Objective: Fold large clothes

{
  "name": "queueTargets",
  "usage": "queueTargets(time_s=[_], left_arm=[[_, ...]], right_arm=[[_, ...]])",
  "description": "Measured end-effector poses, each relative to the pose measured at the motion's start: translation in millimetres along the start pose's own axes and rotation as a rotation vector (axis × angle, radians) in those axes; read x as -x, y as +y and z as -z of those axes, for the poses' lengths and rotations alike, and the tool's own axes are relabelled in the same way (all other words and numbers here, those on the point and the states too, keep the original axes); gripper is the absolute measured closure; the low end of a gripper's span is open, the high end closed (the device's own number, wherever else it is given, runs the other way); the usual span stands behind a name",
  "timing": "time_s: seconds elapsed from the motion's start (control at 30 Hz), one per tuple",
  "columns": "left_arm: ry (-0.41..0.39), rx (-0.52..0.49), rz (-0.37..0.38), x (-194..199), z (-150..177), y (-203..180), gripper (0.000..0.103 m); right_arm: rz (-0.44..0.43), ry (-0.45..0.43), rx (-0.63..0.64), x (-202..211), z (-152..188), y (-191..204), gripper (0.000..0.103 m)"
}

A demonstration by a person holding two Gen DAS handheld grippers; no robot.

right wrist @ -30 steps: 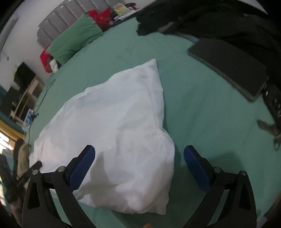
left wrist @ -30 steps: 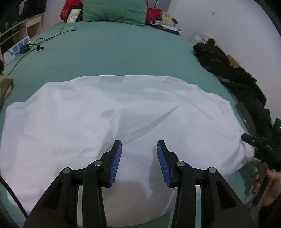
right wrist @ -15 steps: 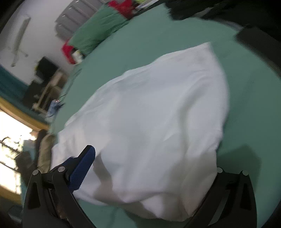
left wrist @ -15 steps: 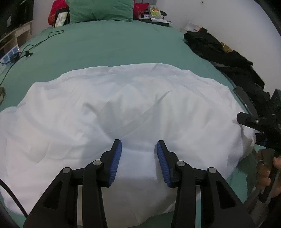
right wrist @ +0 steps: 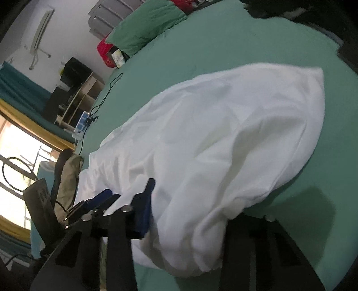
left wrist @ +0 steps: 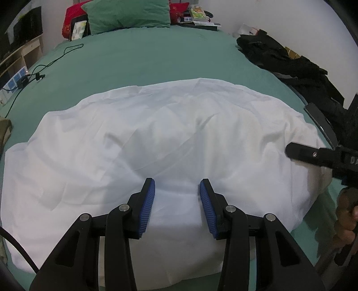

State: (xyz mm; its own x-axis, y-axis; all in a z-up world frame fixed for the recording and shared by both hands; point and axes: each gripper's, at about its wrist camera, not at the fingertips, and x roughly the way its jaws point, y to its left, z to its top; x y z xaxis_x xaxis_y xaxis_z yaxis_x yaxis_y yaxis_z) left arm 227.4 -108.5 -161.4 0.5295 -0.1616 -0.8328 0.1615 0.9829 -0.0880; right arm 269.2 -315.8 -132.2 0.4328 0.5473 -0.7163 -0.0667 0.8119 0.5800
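A large white garment (left wrist: 170, 143) lies spread and rumpled across the green bed (left wrist: 143, 58). My left gripper (left wrist: 176, 203) is open, its blue pads just above the garment's near part, holding nothing. My right gripper (right wrist: 185, 212) is over the garment's near right end (right wrist: 223, 156); the cloth bulges up between its jaws and hides the right finger. Its left finger (right wrist: 143, 210) shows. In the left wrist view the right gripper's black finger (left wrist: 313, 154) reaches over the garment's right edge.
A green pillow (left wrist: 127, 13) and red items lie at the head of the bed. Black clothes (left wrist: 290, 62) and a dark flat case (left wrist: 320, 120) lie along the right side. A black cable (left wrist: 51, 65) and charger lie at the left. An olive cloth (right wrist: 67, 179) lies by the left edge.
The right gripper has swung left and pushed into the garment's right end, which now bunches up between its jaws. The left gripper has moved slightly forward over the cloth.
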Motion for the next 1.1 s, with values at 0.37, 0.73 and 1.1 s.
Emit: queueTargets(time_s=[0.37, 0.73, 1.1], left_arm=[[0.016, 0.031, 0.007, 2, -5, 0, 0.059], [-0.018, 0.070, -0.001, 29, -9, 24, 0.059], [-0.081, 0.087, -0.050, 74, -2, 70, 0.059]], right_arm=[[0.051, -0.057, 0.119, 15, -6, 50, 0.070], [0.154, -0.069, 0.237, 16, -3, 82, 0.070], [0.194, -0.062, 0.381, 2, 1, 137, 0.070]])
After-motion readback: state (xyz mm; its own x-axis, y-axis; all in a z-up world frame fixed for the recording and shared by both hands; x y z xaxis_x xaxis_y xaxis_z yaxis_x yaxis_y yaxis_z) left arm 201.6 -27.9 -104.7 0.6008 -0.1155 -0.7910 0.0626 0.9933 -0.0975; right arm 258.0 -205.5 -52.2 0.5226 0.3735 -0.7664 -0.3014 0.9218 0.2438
